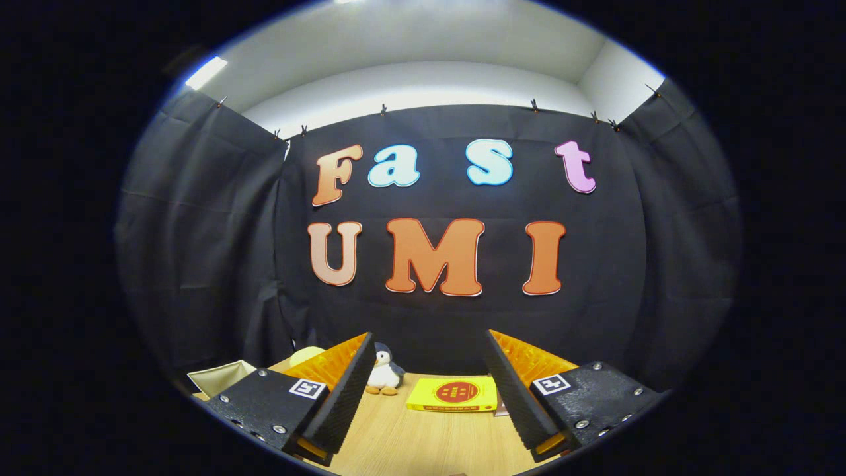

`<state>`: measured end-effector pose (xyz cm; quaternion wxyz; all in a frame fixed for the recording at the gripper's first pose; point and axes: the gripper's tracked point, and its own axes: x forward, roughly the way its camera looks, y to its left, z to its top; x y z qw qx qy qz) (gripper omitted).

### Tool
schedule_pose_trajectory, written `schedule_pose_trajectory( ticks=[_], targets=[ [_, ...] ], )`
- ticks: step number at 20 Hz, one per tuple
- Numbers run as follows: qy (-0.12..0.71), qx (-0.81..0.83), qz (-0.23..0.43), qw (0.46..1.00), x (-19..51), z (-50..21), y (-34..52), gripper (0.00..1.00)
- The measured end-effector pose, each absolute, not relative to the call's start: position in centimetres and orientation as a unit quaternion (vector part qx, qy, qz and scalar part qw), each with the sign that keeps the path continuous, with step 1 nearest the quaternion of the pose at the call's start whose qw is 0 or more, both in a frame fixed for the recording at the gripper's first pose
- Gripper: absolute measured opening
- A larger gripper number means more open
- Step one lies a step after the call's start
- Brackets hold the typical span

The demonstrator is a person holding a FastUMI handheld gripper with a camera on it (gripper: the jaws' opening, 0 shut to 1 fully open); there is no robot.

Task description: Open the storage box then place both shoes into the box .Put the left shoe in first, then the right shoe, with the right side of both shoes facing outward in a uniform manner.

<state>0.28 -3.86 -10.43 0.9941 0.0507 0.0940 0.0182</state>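
My gripper [428,344] stands open, raised above a wooden table [410,436] and pointing level at the booth's black back wall. Nothing lies between its two fingers [347,390]. I see no storage box and no shoes here. The table's far part shows between and beyond the fingers.
A small penguin plush toy [384,373] stands at the table's far edge just right of the left finger. A yellow book [453,395] lies flat between the fingers, farther off. A pale open box or tray [221,377] and a yellowish round thing [306,356] sit beyond the left finger.
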Motion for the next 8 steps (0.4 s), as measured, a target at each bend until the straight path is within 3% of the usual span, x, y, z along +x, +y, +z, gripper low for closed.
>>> schedule_pose_trajectory(
  ticks=[8],
  targets=[
    [0.065,0.038,0.010,0.997,0.1,-8.2,-5.1,0.98]
  ],
)
